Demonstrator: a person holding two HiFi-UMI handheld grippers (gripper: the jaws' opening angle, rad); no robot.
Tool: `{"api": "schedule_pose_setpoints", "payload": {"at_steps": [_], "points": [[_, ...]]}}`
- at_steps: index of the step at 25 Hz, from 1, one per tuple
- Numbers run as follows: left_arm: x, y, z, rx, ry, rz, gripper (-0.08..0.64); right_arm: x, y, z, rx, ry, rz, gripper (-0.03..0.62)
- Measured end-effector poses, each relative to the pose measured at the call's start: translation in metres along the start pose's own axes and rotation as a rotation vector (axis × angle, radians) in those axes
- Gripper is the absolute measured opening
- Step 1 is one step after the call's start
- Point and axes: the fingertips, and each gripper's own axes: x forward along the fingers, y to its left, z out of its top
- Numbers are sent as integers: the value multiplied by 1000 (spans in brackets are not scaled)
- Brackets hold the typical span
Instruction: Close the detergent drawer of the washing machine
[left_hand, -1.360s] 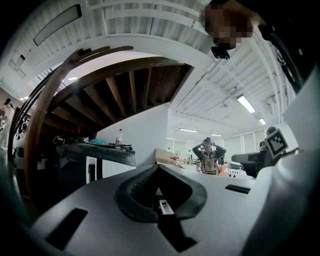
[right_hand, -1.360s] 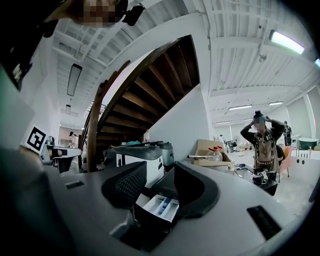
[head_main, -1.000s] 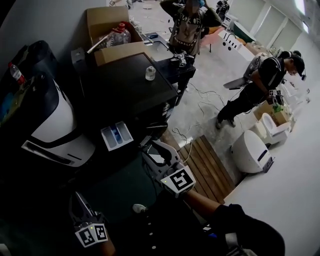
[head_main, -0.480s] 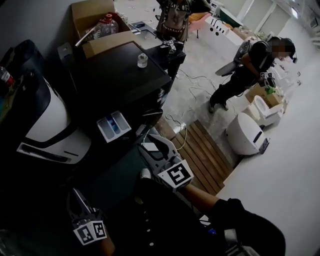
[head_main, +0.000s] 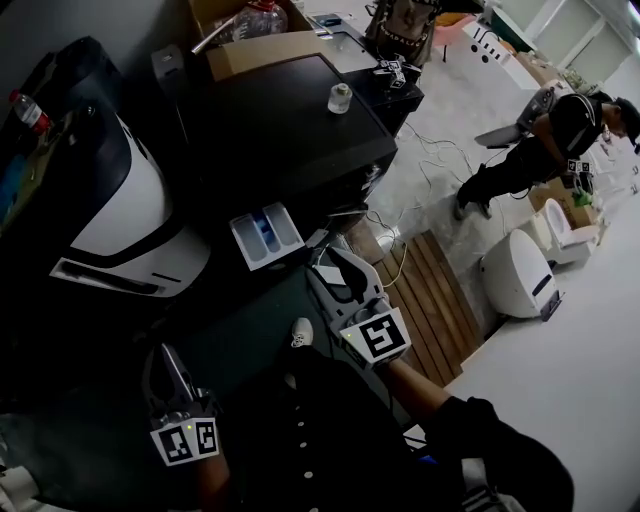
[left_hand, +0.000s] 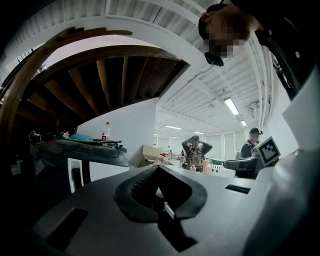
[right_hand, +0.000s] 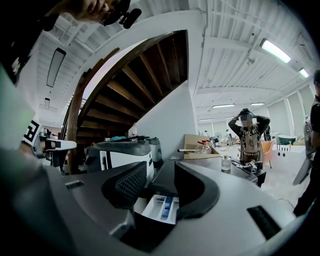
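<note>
Low in the head view, the grey hand-held right gripper (head_main: 338, 266) points level, its ribbed jaws spread wide and pinching nothing. The gap between them frames the white plastic detergent drawer (right_hand: 161, 207) with its blue insert. That drawer stands pulled out from the front of the black-topped washing machine (head_main: 290, 130). Its long axis runs roughly along the gripper's own line, and its outer end is near, ahead of the jaw tips. The matching left gripper (head_main: 166, 368), jaws pressed together on nothing, sits well apart, lower and to the left. The right hand looks nearer, so a straight push along that axis should suit.
</note>
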Motion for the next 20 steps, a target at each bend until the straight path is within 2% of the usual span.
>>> {"api": "schedule_pose_setpoints", "payload": {"at_steps": [12, 16, 20], "points": [[89, 4, 19, 42, -20, -36, 5, 70, -39, 7, -18, 5, -4, 178], [110, 4, 14, 40, 0, -57, 5, 82, -46, -2, -5, 19, -20, 178], [125, 1, 6, 38, 20, -110, 5, 82, -47, -20, -6, 62, -48, 178]]}}
